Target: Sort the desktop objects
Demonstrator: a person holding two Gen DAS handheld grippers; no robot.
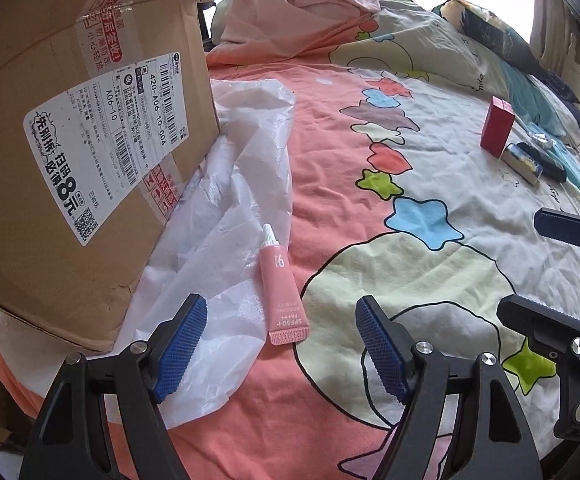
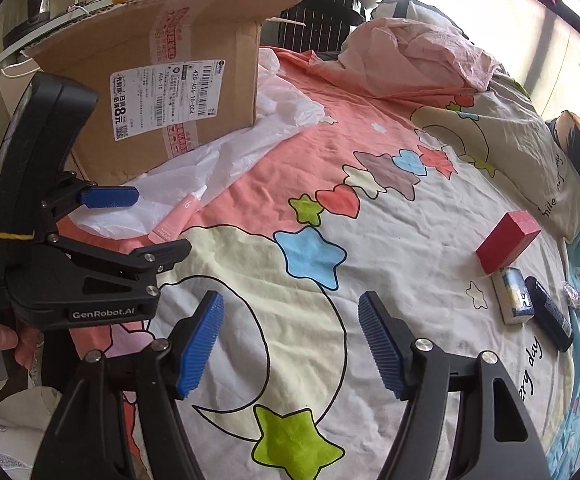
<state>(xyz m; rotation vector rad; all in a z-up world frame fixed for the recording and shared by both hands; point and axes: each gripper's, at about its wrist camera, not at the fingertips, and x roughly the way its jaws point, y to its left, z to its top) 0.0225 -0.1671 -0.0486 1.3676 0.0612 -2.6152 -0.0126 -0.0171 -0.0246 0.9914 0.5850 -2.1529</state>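
Pink tube (image 1: 284,286) lies on bed (image 1: 410,272), cap end resting on white plastic bag (image 1: 226,208), beside cardboard box (image 1: 70,160). Long axis runs roughly away from left hand-held gripper (image 1: 280,350), crimped end nearest, just ahead between spread fingers. Left hand-held gripper nearer; jaws apart, empty. Right hand-held gripper (image 2: 290,344) also apart, empty, nearer red box (image 2: 508,240) and dark items.

A wide bed fills the room, spread with a pink and cream cartoon-star bedsheet (image 2: 370,264). At twelve o'clock lies a crumpled pale pink quilt (image 2: 418,52). Hard daylight pours through the bright window (image 2: 510,4) at one o'clock, and a dark patterned pillow (image 1: 486,28) lies under it.
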